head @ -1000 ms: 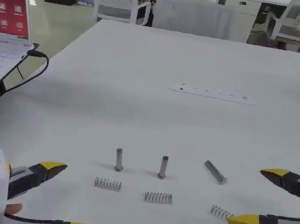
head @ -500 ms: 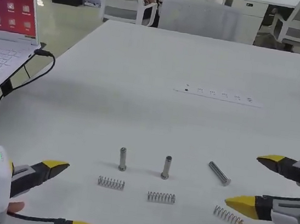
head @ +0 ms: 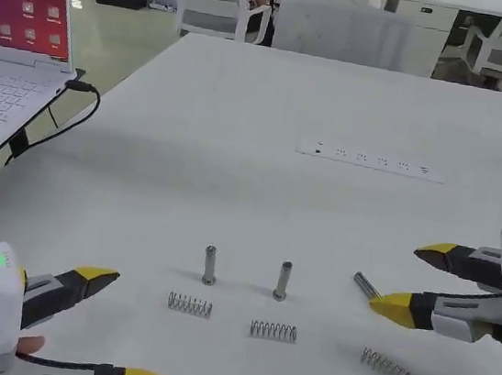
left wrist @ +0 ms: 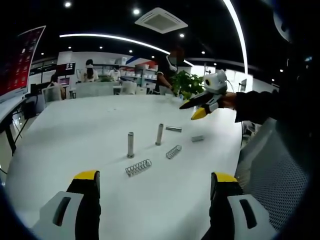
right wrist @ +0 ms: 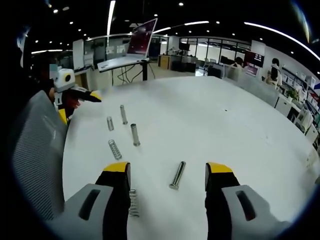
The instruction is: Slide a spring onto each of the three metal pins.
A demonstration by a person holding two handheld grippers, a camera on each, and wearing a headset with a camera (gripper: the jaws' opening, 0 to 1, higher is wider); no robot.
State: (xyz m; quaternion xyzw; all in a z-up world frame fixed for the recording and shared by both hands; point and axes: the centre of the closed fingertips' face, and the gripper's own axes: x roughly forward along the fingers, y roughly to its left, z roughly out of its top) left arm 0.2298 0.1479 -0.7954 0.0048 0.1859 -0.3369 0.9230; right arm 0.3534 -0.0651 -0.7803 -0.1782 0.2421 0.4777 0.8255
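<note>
Two metal pins [head: 210, 265] [head: 283, 281] stand upright on the white table [head: 261, 180]. A third pin [head: 366, 286] lies flat to their right. In front of them lie three springs [head: 189, 304] [head: 273, 331] [head: 386, 364]. My right gripper [head: 410, 281] is open, hovering over the lying pin [right wrist: 177, 175], which sits between its fingers [right wrist: 117, 172] in the right gripper view. My left gripper [head: 126, 330] is open at the near left, empty, left of the nearest spring [left wrist: 138, 167].
An open laptop [head: 12, 36] with a black cable [head: 56, 125] sits at the far left. A white power strip [head: 370, 160] lies mid-table. Chairs [head: 219, 8] stand beyond the far edge.
My right gripper has moved up and away from the right spring, towards the lying pin, so that spring is now uncovered. The left gripper has stayed put.
</note>
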